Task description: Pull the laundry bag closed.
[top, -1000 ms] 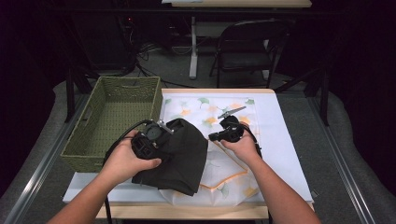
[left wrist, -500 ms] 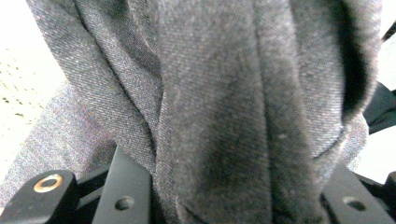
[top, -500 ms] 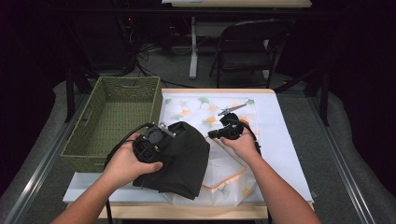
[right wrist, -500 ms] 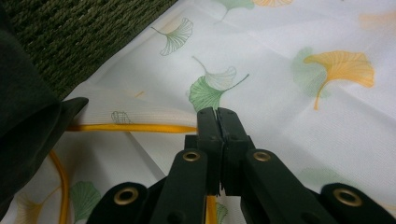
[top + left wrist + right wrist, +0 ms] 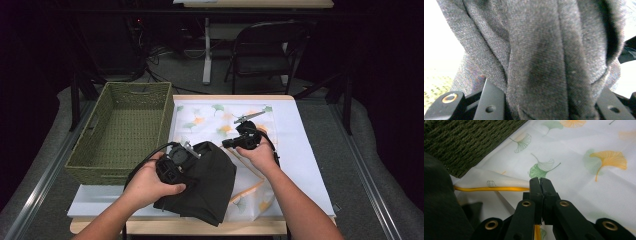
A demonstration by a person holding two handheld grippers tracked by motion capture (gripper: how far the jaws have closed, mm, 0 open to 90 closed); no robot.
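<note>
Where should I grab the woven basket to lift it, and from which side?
Take the green woven basket by the cut-out handle slot in its far end wall, or by the long rim beside the leaf-print cloth. Come from above: the rim is thin and upright, so a gripper can straddle it, and the basket looks empty.

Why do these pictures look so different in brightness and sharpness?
High view: the lit table stands out against a dark room. Left gripper view: the dark cloth sits so close that its weave is soft, with a washed-out white background. Right gripper view: evenly lit, the leaf-print sheet fairly crisp.
</note>
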